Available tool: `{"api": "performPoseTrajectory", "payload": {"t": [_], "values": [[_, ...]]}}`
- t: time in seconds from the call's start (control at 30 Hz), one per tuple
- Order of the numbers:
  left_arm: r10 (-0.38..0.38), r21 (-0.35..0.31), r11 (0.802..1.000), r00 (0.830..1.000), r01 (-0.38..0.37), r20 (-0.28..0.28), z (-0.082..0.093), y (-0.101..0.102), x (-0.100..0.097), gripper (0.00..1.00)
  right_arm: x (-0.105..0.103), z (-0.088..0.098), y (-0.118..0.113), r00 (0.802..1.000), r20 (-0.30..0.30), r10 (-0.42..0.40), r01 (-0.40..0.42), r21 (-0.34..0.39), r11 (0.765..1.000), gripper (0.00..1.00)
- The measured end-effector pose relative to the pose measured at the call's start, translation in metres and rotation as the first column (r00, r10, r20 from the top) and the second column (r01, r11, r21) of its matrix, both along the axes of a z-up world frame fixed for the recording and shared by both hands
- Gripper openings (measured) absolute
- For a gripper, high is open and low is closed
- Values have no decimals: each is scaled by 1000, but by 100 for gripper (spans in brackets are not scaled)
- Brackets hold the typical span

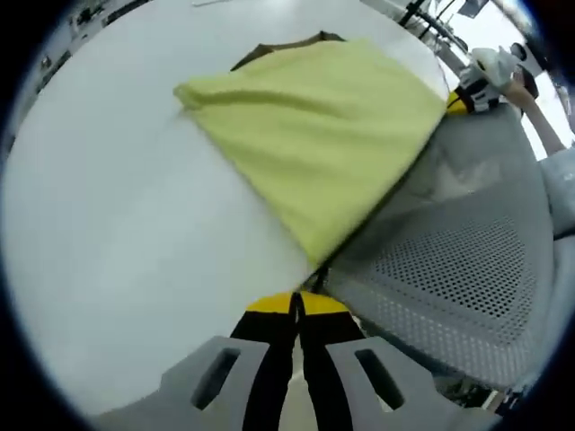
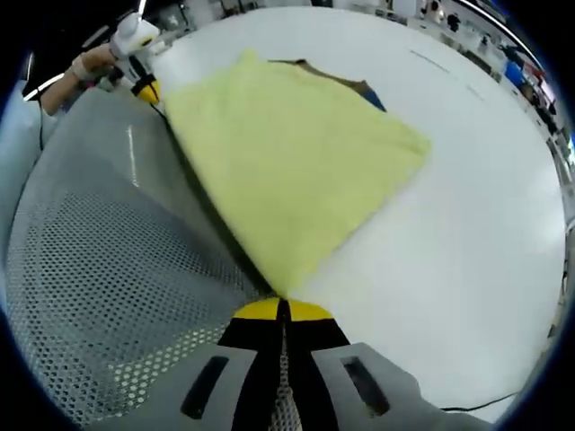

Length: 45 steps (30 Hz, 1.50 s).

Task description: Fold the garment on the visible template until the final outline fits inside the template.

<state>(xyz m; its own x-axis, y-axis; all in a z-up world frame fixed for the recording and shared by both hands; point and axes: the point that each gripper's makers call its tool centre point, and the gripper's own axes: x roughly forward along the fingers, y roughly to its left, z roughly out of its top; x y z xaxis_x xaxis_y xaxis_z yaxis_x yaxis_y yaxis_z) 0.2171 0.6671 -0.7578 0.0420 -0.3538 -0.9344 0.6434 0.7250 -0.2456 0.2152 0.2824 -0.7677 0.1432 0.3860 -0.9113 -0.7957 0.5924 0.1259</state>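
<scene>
On white bench [image 1: 108, 224], yellow garment [image 1: 314, 135] lies folded over dark template [image 1: 287, 47]. Your left tongs [image 1: 297, 303] and right tongs [image 2: 283, 311] both clamped on garment corners along near edge, fabric stretching straight ahead from each.

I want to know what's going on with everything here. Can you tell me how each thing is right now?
Yellow garment: partly folded, one edge lifted by both grippers.
Gray mesh underside: turned up toward the cameras.
Brown template: mostly covered, an edge peeks out beyond the garment.
Left gripper: shut on a garment corner.
Right gripper: shut on another corner.
White table: the garment rests on it.
</scene>
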Motion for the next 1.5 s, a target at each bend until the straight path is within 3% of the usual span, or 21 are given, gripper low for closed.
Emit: {"api": "performPoseTrajectory", "payload": {"t": [0.2, 0.23, 0.5, 0.73, 1.13, 1.5], "values": [[4, 2, 1000, 1000, -4, -5, -1, -1, -2, 0, -2, -5, -2, 1000, -11, 13, -14, -26, 1000, 1], [5, -1, 1000, 1000, -5, -7, -1, -1, -2, 0, -2, -6, -8, 1000, -12, 13, -13, -58, 998, 1], [31, -19, 999, 999, -31, 8, 9, 1, 0, 0, 2, 2, -17, 1000, -4, -5, 5, -55, 998, 1], [49, -31, 998, 998, -47, 42, 23, -1, 6, 0, 8, 15, -21, 997, 36, -68, 69, -28, 997, 1], [30, -67, 997, 996, -24, 88, 41, -9, 7, 0, 13, 37, -3, 991, 123, -45, 43, 14, 999, 1], [8, -78, 997, 988, 4, 155, 64, -19, 3, 0, 19, 63, 9, 982, 191, -11, 3, 39, 999, 16]]}}
